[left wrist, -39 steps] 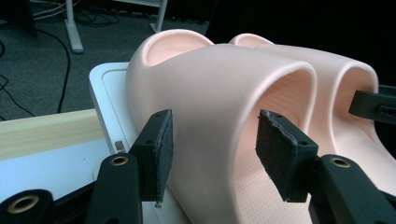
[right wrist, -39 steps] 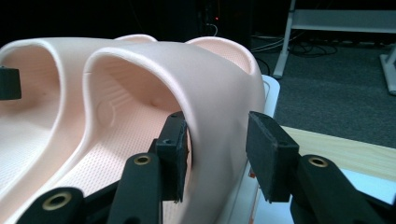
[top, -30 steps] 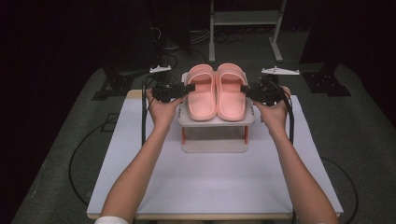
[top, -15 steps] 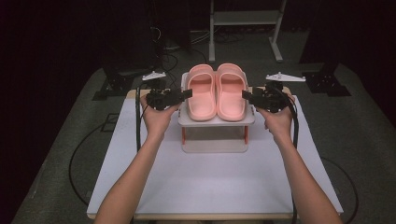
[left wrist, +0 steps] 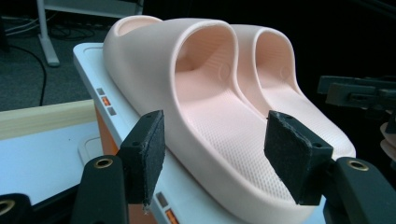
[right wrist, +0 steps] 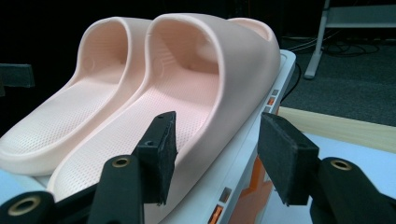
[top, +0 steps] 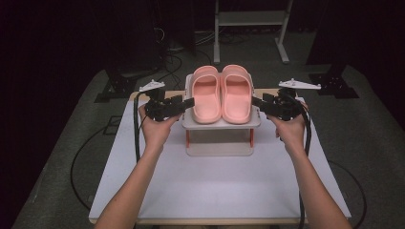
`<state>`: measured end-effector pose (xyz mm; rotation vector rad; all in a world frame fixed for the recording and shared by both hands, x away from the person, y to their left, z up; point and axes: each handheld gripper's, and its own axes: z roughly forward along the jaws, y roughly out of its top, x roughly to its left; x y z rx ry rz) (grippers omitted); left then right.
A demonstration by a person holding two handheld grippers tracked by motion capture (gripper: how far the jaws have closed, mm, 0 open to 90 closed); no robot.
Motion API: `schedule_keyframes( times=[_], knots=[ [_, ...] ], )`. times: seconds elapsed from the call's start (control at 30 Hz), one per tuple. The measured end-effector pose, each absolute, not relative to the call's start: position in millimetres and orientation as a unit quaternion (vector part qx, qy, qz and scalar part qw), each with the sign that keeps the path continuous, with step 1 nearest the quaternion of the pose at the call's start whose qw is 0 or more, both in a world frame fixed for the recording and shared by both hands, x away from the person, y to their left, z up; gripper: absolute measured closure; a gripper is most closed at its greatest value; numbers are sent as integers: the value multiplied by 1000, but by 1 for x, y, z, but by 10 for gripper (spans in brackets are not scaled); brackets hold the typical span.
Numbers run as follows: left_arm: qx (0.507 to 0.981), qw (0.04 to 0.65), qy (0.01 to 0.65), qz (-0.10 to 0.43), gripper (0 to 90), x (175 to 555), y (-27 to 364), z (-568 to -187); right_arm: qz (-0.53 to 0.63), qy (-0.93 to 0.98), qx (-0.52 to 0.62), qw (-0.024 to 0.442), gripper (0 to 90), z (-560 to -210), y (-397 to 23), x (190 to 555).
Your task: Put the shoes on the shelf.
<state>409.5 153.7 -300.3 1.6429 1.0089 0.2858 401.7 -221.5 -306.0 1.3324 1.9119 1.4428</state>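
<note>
A pair of pink slippers sits side by side on the top shelf of a small white stand with orange legs, placed toward the far middle of a white counter, as a person reaches in from the near edge with a gripper in each hand. The left slipper and the right slipper touch along their inner sides, toes pointing away from the person and heels toward the near edge of the shelf. The left gripper is level at the stand's left side, its tips just beside the outer wall of the left slipper; in the left gripper view its jaws stand apart and released, having just been opening, with the slipper's side wall seen between the two black pads and neither pad pressing on it. The right gripper mirrors it at the stand's right side, tips just beside the right slipper; in the right gripper view its jaws are likewise released and have just been opening, the slipper's outer wall and the shelf's edge showing in the gap between the pads, which do not touch it. A black cable trails from each gripper back along the person's bare forearms. Beyond the counter, a dark floor holds loose cables and the legs of a pale frame.
</note>
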Motion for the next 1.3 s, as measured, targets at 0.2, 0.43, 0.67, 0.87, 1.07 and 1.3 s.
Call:
schedule_keyframes(
  times=[0.2, 0.43, 0.67, 0.87, 1.07, 1.3],
  knots=[
    [701, 559, 427, 120, 372, 401, 162, -306, 513, 685, 477, 200, 455, -310, -226, 397],
    [698, 565, 424, 115, 362, 395, 167, -310, 520, 681, 479, 189, 443, -317, -232, 392],
    [702, 565, 417, 120, 346, 386, 170, -311, 528, 675, 480, 186, 434, -320, -240, 383],
    [701, 562, 421, 123, 332, 379, 175, -319, 532, 675, 475, 190, 429, -323, -247, 374],
    [699, 566, 420, 122, 317, 375, 180, -323, 533, 672, 477, 191, 426, -326, -254, 368],
    [701, 564, 418, 127, 311, 370, 188, -330, 530, 672, 481, 187, 418, -334, -260, 362]
  ],
)
